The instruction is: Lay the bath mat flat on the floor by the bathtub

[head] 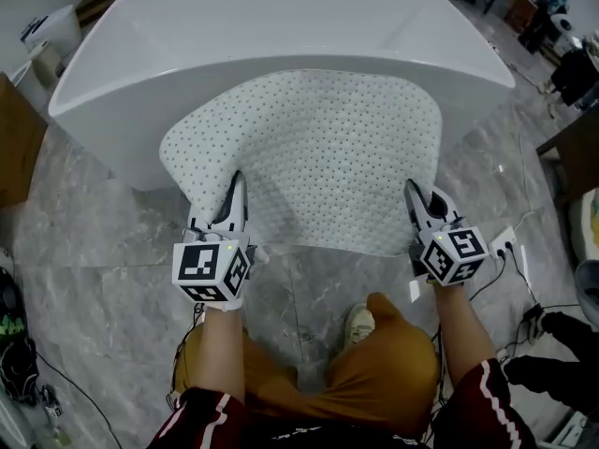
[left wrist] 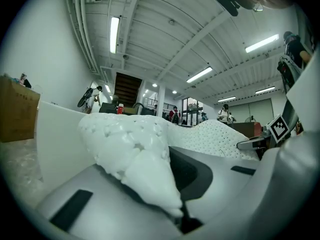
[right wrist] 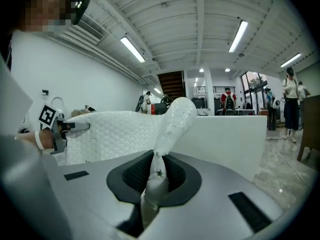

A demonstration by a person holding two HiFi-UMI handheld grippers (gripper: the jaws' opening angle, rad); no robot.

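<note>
While your left gripper [head: 235, 190] and right gripper [head: 413, 195] each clamped a near corner, bath mat [head: 318, 148] hung at twelve o'clock before bathtub [head: 281, 26], above floor [head: 94, 232]; you needed both corners lowered level, taut.

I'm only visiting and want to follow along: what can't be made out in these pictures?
Head view: the bathtub's near wall and the floor at its foot, behind the bath mat.
Head view: the bathtub's far end, cut off by the top edge.
Left gripper view: much of the bath mat, behind the fold pinched in the left claw.
Right gripper view: background people, too small.
</note>
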